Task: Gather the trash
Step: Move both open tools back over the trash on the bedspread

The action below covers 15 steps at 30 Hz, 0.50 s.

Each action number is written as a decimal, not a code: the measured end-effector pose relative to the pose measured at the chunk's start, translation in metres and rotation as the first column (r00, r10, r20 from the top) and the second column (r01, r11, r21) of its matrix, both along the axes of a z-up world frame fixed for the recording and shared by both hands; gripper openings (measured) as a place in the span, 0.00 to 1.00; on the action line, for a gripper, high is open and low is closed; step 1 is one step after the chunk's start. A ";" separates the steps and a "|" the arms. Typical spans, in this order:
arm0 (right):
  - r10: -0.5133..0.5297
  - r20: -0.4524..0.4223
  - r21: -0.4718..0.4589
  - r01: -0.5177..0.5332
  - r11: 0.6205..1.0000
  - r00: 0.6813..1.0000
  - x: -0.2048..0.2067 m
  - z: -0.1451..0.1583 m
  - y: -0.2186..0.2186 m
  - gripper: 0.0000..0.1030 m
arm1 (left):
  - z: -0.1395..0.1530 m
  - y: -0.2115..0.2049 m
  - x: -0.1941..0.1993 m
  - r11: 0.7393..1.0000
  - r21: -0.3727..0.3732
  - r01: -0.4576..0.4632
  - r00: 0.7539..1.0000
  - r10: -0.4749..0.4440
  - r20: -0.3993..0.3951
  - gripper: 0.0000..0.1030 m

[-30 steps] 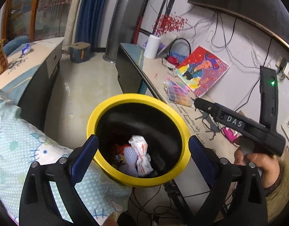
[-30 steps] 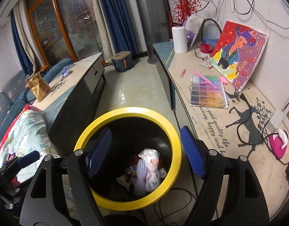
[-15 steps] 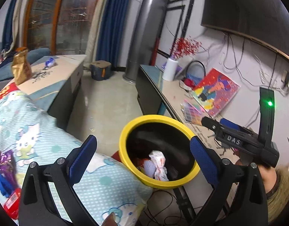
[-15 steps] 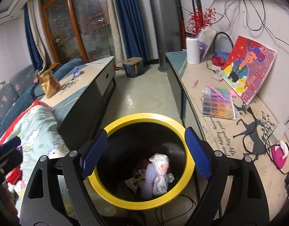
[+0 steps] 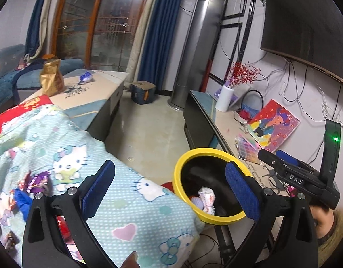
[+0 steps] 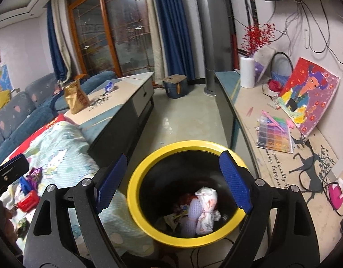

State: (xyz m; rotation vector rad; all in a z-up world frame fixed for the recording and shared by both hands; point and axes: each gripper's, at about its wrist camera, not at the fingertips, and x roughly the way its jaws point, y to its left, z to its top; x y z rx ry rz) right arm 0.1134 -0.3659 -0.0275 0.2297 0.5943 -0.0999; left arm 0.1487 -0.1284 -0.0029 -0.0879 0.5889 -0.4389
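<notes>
- Your left gripper [image 5: 170, 184] hangs with its blue pads spread wide and nothing between them, over the edge of the cartoon-print blanket [image 5: 117, 212] beside the yellow-rimmed bin [image 5: 179, 192]
- Your right gripper [image 6: 172, 184] is likewise spread and empty, poised directly above the bin's [image 6: 135, 198] mouth
- Inside the bin lie a crumpled white wrapper [image 6: 206, 205], a pale mesh sleeve [image 6: 191, 212] and other scraps
- Loose trash sits on the blanket to your left: a purple wrapper [image 5: 38, 179], a blue piece [image 5: 20, 199] and a red packet [image 6: 28, 203]
- A gold snack bag [image 5: 51, 79] stands on the low table [image 5: 91, 93], well apart from both tools
</notes>
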 end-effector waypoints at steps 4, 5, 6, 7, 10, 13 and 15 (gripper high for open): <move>0.039 0.006 -0.001 -0.039 0.999 0.999 -0.001 0.003 0.016 0.75 | 0.001 0.015 -0.004 0.999 -0.006 -0.035 0.999 0.035 0.004 0.93; 0.048 0.009 -0.002 -0.048 0.999 0.999 -0.002 0.004 0.020 0.75 | 0.002 0.021 -0.005 0.999 -0.009 -0.045 0.999 0.046 0.005 0.93; 0.059 0.012 -0.003 -0.059 0.998 0.998 -0.003 0.005 0.024 0.75 | 0.002 0.026 -0.007 0.998 -0.013 -0.056 0.998 0.056 0.006 0.93; 0.067 0.014 -0.004 -0.067 0.998 0.998 -0.003 0.006 0.028 0.75 | 0.002 0.033 -0.008 0.997 -0.016 -0.069 0.998 0.069 0.007 0.93; 0.093 0.015 -0.001 -0.093 0.996 0.996 -0.004 0.007 0.038 0.75 | 0.003 0.044 -0.010 0.995 -0.018 -0.096 0.995 0.096 0.011 0.93; 0.125 0.011 0.001 -0.125 0.992 0.992 -0.005 0.007 0.051 0.75 | 0.003 0.060 -0.011 0.991 -0.021 -0.131 0.991 0.131 0.015 0.93; 0.149 0.006 0.000 -0.149 0.989 0.989 -0.005 0.006 0.061 0.75 | 0.004 0.069 -0.011 0.988 -0.029 -0.150 0.989 0.151 0.012 0.93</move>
